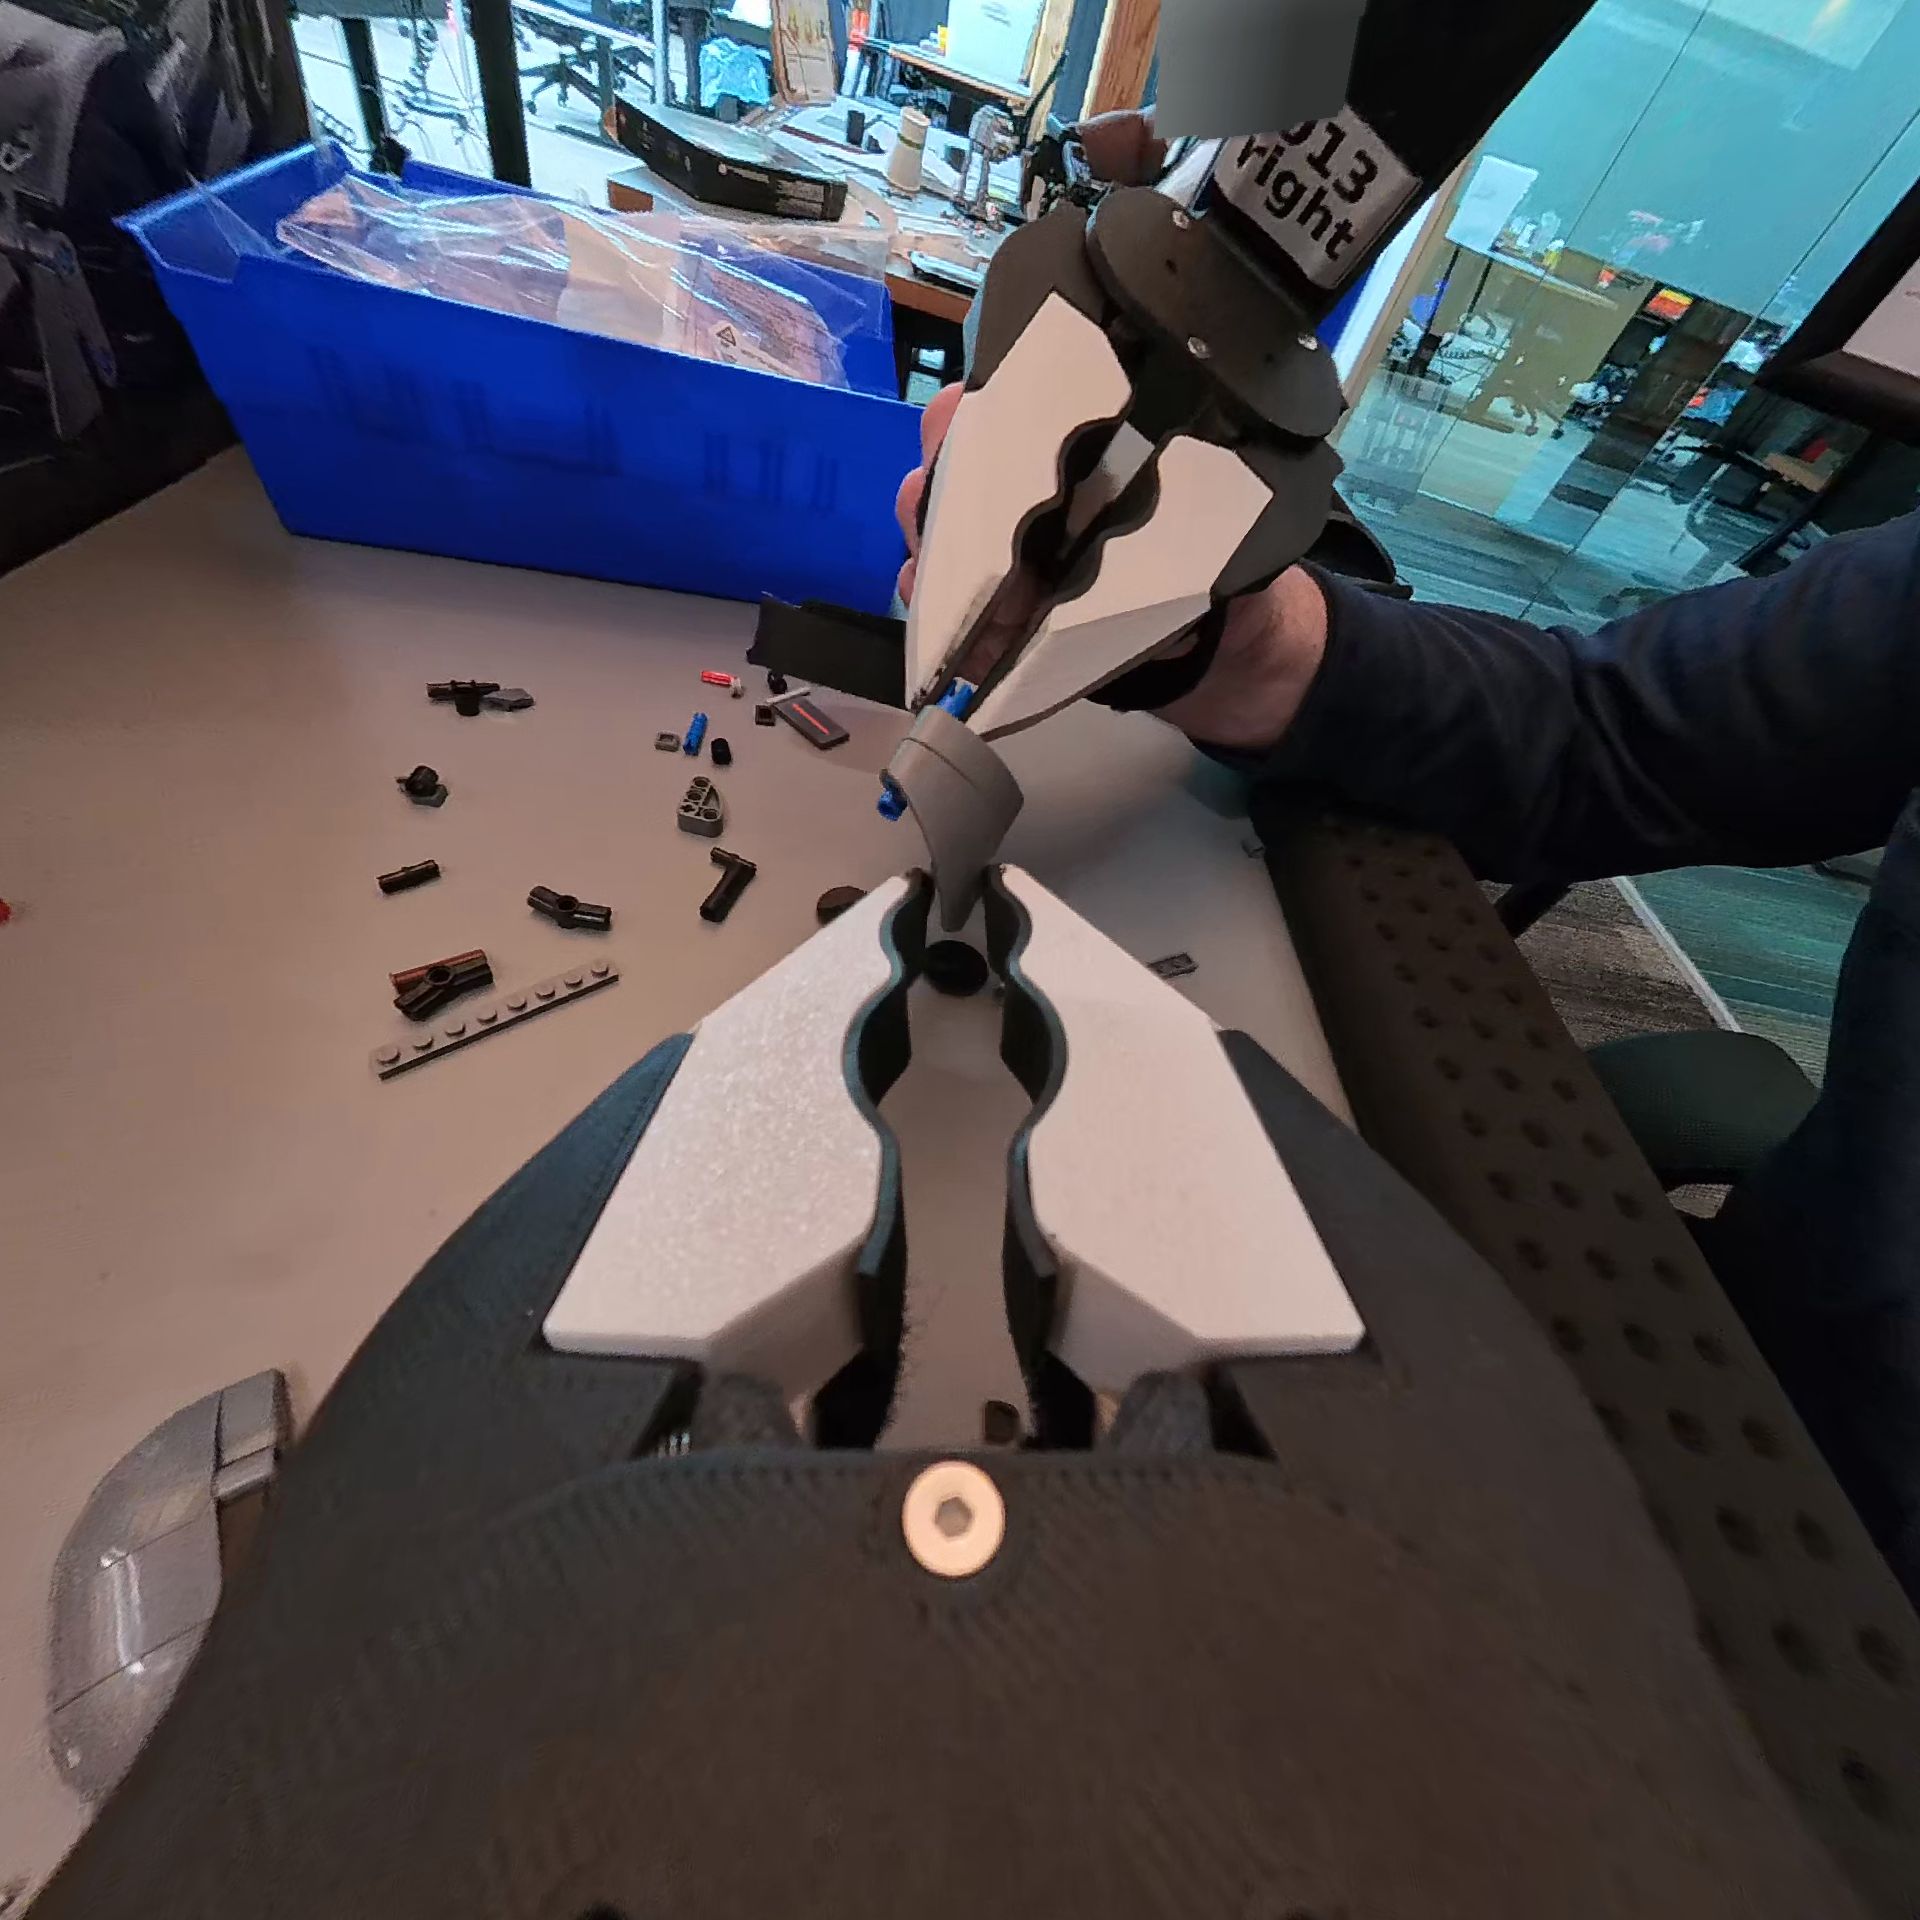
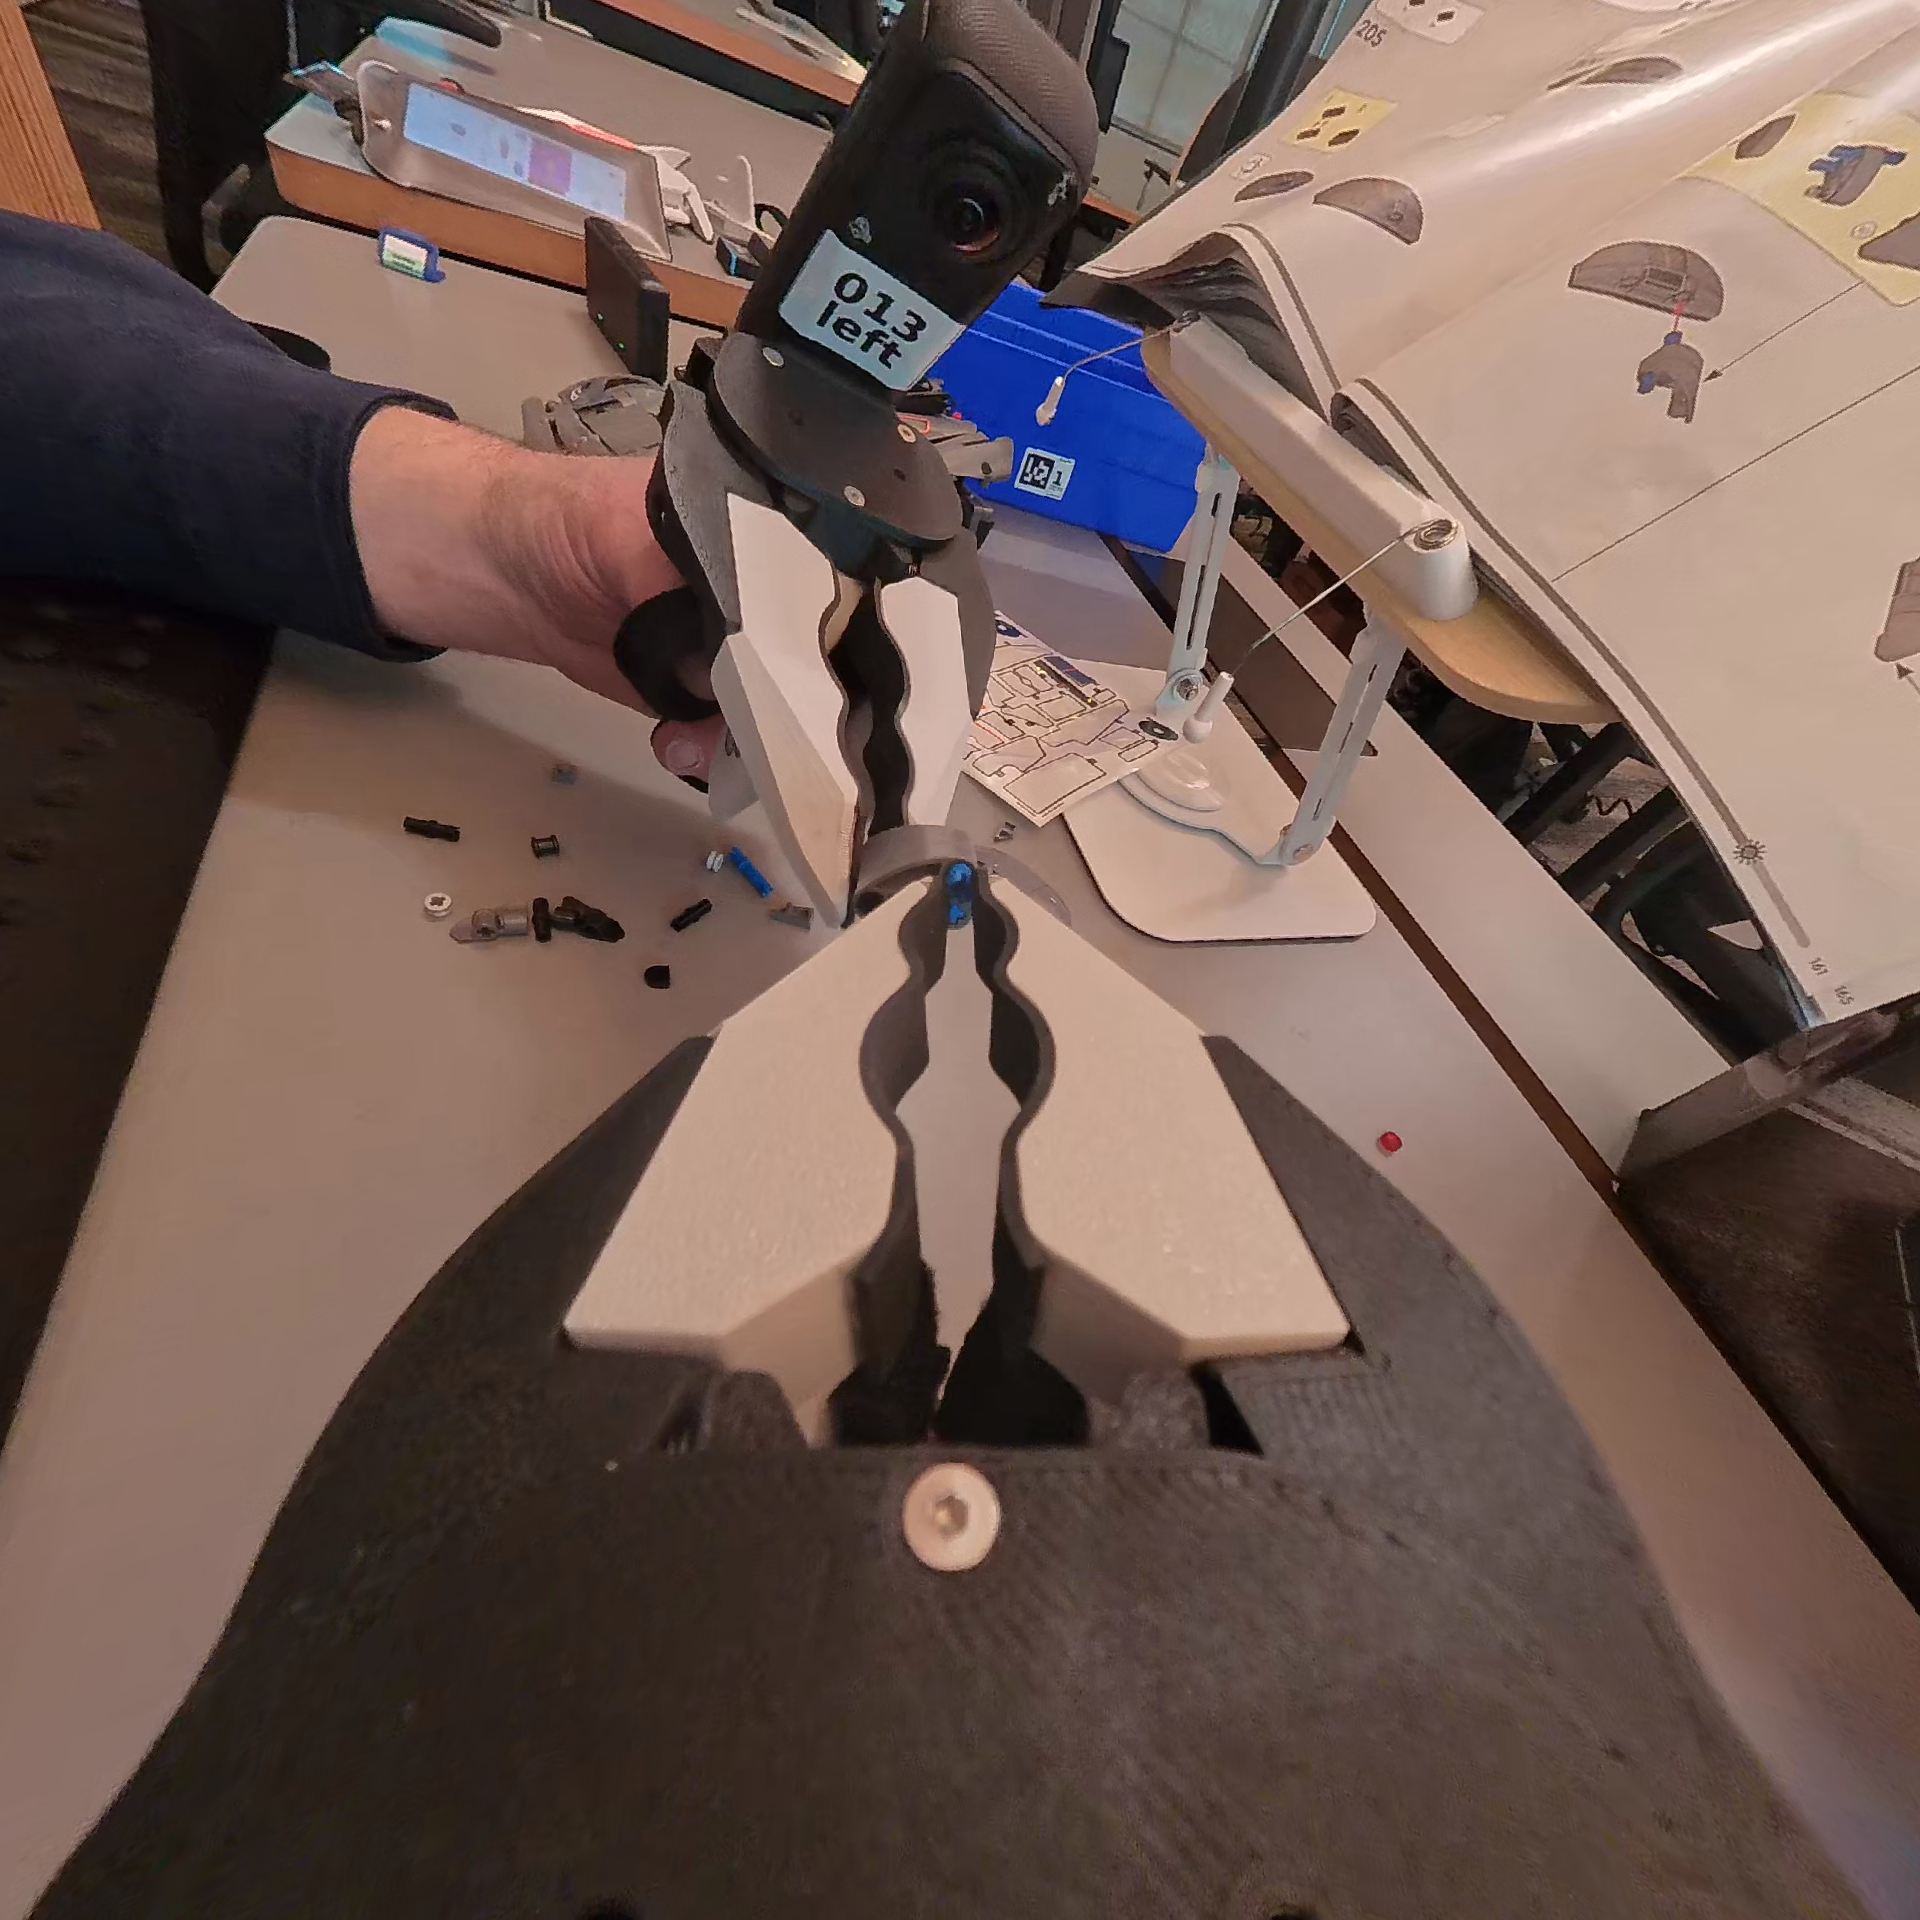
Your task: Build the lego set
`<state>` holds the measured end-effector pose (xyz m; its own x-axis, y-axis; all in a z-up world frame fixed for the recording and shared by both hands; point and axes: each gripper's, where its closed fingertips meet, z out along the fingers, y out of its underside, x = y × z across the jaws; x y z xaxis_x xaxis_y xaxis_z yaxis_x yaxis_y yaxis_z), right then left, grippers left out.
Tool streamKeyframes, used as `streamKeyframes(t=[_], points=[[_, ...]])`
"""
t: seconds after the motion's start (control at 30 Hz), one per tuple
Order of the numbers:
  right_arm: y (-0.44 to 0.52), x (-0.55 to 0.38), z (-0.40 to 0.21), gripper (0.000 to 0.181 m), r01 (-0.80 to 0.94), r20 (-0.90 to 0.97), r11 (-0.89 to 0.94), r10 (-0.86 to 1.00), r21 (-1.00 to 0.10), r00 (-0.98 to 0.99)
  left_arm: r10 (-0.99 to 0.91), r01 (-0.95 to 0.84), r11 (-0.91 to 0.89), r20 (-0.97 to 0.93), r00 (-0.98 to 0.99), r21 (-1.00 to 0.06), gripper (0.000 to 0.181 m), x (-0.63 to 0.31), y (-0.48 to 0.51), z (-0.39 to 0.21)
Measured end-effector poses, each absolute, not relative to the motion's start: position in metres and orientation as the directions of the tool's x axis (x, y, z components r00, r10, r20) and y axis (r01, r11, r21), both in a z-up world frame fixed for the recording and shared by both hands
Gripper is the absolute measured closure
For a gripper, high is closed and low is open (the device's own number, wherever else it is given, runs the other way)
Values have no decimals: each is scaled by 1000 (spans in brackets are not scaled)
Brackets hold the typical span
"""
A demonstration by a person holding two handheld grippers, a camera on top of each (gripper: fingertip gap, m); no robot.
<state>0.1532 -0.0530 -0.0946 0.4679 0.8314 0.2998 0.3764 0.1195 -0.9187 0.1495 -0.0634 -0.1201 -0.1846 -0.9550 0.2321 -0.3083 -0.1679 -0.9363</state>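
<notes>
My left gripper (image 1: 958, 896) is shut on the lower tip of a grey curved Lego panel (image 1: 961, 800) and holds it upright above the table. A blue pin (image 1: 890, 802) sticks out of the panel's left side. My right gripper (image 2: 961, 920) is shut on a second blue pin (image 2: 958, 891) and holds it against the panel's top edge (image 2: 914, 844). In the left wrist view the right gripper (image 1: 943, 709) comes down from above with that pin (image 1: 958, 698). In the right wrist view the left gripper (image 2: 847, 904) stands to the left.
Several small black, grey and blue Lego parts (image 1: 561, 906) and a long grey studded plate (image 1: 494, 1020) lie on the table. A blue bin (image 1: 520, 436) stands behind them. An instruction booklet (image 2: 1558, 364) rests on a white stand (image 2: 1226, 883). A grey curved assembly (image 1: 145, 1579) lies nearby. Less than 4 cm separates the two grippers' tips.
</notes>
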Motion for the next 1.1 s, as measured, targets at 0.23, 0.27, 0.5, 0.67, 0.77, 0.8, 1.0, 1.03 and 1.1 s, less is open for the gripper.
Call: streamKeyframes(t=[0.23, 0.27, 0.5, 0.67, 0.77, 0.8, 1.0, 1.03, 1.1], points=[[-51, 154, -96, 178, 383, 301, 113, 826, -917, 477, -984, -315, -94, 137, -118, -945, 162, 151, -56, -121], [-51, 154, -96, 178, 382, 300, 112, 825, -917, 478, -987, -321, -76, 116, -108, -944, 162, 152, -55, -122], [-48, 157, -97, 179, 381, 291, 98, 820, -919, 492, -999, -374, 46, -39, -28, -926, 156, 155, -47, -130], [-45, 158, -100, 178, 382, 279, 79, 820, -921, 501, -973, -433, 178, -225, 59, -884, 149, 154, -34, -132], [-45, 159, -100, 179, 374, 262, 67, 825, -925, 501, -947, -456, 245, -312, 76, -855, 148, 155, -33, -131], [-45, 159, -100, 179, 373, 259, 65, 827, -926, 499, -946, -454, 250, -315, 72, -855, 148, 156, -35, -131], [-45, 159, -102, 179, 375, 256, 60, 828, -925, 498, -937, -470, 264, -339, 82, -843, 147, 157, -31, -135], [-45, 159, -102, 179, 373, 253, 58, 829, -926, 499, -935, -471, 268, -345, 84, -840, 147, 157, -31, -135], [-44, 159, -102, 179, 369, 247, 54, 830, -928, 501, -929, -476, 278, -360, 88, -834, 147, 157, -30, -134]])
